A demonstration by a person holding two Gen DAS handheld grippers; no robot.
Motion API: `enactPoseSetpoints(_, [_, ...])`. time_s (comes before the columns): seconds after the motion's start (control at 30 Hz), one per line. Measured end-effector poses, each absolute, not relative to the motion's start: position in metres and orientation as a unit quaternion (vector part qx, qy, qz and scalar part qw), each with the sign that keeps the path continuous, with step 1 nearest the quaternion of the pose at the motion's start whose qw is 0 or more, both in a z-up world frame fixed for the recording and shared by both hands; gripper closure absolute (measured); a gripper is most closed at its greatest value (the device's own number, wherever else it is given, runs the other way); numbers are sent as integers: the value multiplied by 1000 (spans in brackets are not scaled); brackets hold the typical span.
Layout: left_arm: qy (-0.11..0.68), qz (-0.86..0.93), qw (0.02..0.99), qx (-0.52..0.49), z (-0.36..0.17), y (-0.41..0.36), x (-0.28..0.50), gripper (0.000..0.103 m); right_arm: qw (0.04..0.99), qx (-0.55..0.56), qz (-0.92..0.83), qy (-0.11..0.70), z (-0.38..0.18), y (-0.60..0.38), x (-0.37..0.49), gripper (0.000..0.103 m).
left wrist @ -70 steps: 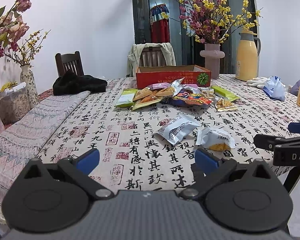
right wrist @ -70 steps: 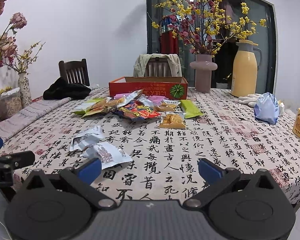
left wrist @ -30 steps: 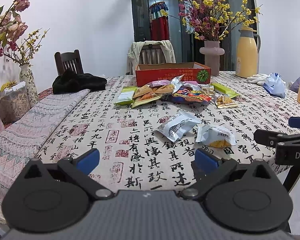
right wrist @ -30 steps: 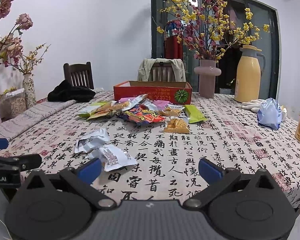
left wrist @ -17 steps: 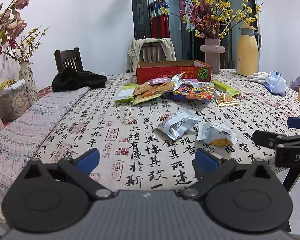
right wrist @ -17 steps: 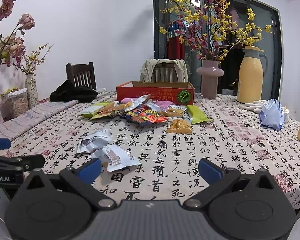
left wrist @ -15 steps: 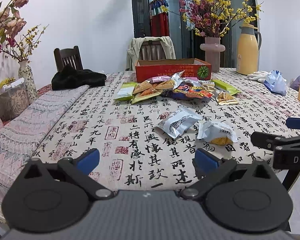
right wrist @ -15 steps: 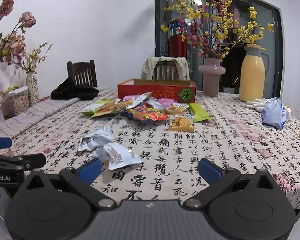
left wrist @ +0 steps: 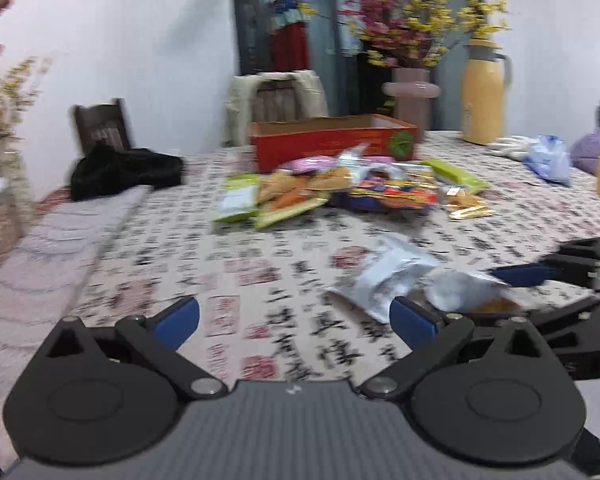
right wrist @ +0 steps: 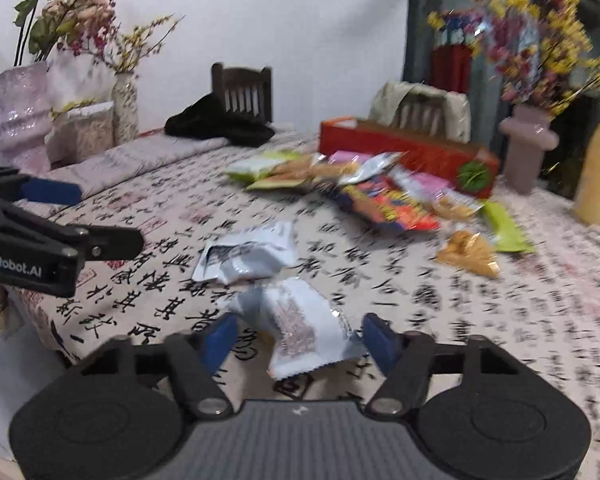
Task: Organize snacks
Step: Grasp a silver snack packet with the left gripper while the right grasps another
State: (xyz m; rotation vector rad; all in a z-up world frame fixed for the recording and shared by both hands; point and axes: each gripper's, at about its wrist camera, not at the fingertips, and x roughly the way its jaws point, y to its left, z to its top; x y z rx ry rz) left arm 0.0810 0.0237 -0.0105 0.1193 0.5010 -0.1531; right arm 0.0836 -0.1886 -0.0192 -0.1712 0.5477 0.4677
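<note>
Two white snack packets lie near the table's front edge. My right gripper [right wrist: 300, 338] straddles the nearer white packet [right wrist: 300, 324], its jaws closing on either side, and no pad visibly presses it. The other white packet [right wrist: 248, 256] lies just beyond. In the left wrist view my left gripper [left wrist: 294, 320] is open and empty, with the same packets [left wrist: 384, 280] [left wrist: 468, 292] to its right and the right gripper [left wrist: 500, 292] around the nearer one. A pile of coloured snack bags [right wrist: 380, 196] sits in front of a red cardboard box [right wrist: 400, 152].
The tablecloth [right wrist: 460, 300] is printed with calligraphy. Behind the box stand a pink vase with flowers [right wrist: 528, 148] and a yellow jug [left wrist: 482, 92]. A black cloth [right wrist: 220, 124], chairs and more vases [right wrist: 20, 112] are at the left. A blue bag [left wrist: 548, 158] lies far right.
Both grippers moved forward over the table. The right one swung left and down over the nearer white packet, and its jaws narrowed around it. The left jaws stayed wide.
</note>
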Motion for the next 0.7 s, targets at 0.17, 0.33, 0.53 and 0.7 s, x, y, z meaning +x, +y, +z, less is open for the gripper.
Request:
enactPoseSetpoints(0.17, [252, -143, 954, 73, -14, 4, 110, 1, 935, -62, 227, 264, -19, -202, 91, 58])
enactPoseSetpoints(0.33, [283, -176, 940, 79, -19, -16, 152, 25, 947, -51, 190, 255, -6, -231, 98, 60])
enactPoseSetpoints(0.53, [315, -198, 925, 70, -34, -20, 175, 46, 954, -41, 162, 249, -1, -254, 111, 60])
enactPoseSetpoints(0.7, [326, -198, 922, 61, -27, -18, 185, 61, 951, -51, 179, 247, 4, -250, 121, 60])
